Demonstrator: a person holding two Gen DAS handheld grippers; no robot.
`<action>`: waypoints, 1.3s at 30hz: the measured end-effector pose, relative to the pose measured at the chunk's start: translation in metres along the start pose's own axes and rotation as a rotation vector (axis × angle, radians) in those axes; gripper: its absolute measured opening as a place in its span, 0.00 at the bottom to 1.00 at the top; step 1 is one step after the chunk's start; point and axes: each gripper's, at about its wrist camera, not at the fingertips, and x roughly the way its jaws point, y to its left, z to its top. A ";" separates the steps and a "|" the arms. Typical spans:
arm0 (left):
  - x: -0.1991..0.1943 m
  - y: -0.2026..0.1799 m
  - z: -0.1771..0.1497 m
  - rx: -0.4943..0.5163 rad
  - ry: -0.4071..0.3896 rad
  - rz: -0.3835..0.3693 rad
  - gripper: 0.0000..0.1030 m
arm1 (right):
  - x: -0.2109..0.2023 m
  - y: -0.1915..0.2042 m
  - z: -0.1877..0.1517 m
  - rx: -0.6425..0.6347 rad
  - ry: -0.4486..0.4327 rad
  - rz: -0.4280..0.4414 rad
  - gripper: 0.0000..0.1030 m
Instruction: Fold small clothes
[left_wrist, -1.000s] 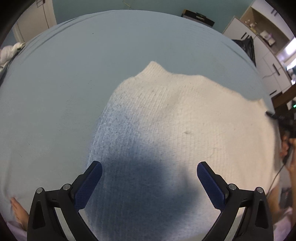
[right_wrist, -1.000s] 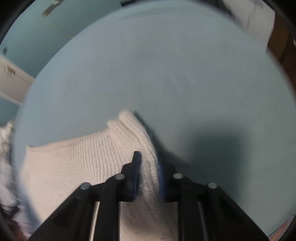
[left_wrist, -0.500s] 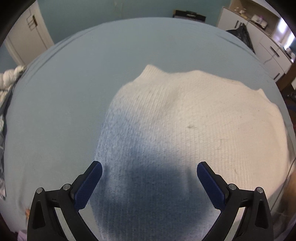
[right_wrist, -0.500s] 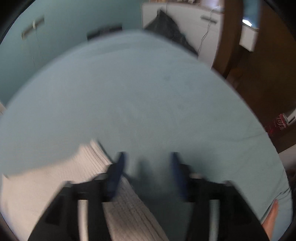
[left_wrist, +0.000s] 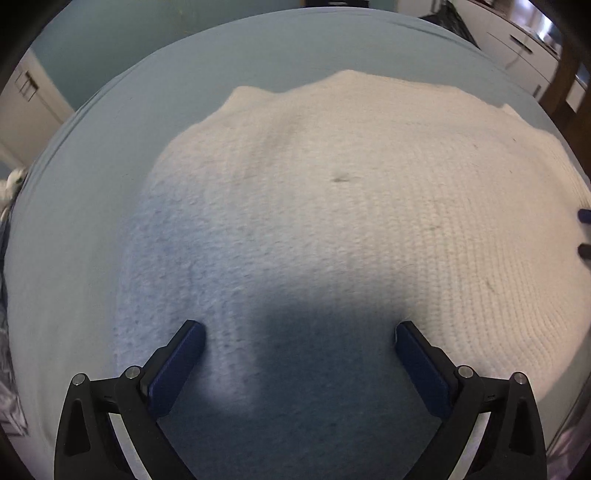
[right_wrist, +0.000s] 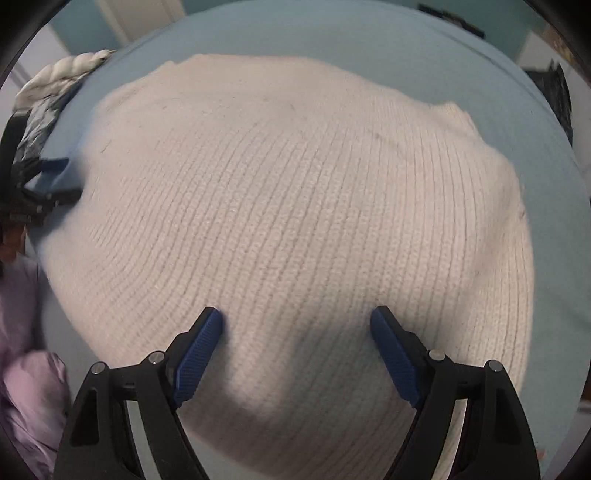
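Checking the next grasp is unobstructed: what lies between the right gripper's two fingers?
Only the cream knit garment, seen in the right wrist view; the right gripper is opening above it, gripping nothing.

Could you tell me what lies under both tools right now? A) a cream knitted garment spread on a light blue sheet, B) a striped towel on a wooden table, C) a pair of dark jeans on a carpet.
A: the cream knitted garment lies spread flat on the light blue sheet, and no tool grips it.

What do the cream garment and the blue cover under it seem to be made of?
The cream garment looks like a thick knit, perhaps wool or acrylic: clear ribbed rows of stitches, a soft matte and slightly fuzzy surface. The blue cover looks like thin smooth woven cloth, probably cotton: flat, matte, only faint creases. The fibres themselves cannot be told.
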 end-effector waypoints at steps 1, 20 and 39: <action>0.000 0.009 -0.002 -0.033 0.005 0.003 1.00 | -0.008 -0.011 -0.002 0.004 -0.021 -0.012 0.76; -0.014 0.082 0.094 -0.192 0.025 -0.065 1.00 | -0.045 -0.142 0.047 0.615 -0.049 -0.049 0.77; 0.015 0.165 0.125 -0.468 -0.021 0.206 1.00 | -0.037 -0.108 0.052 0.603 -0.102 -0.216 0.11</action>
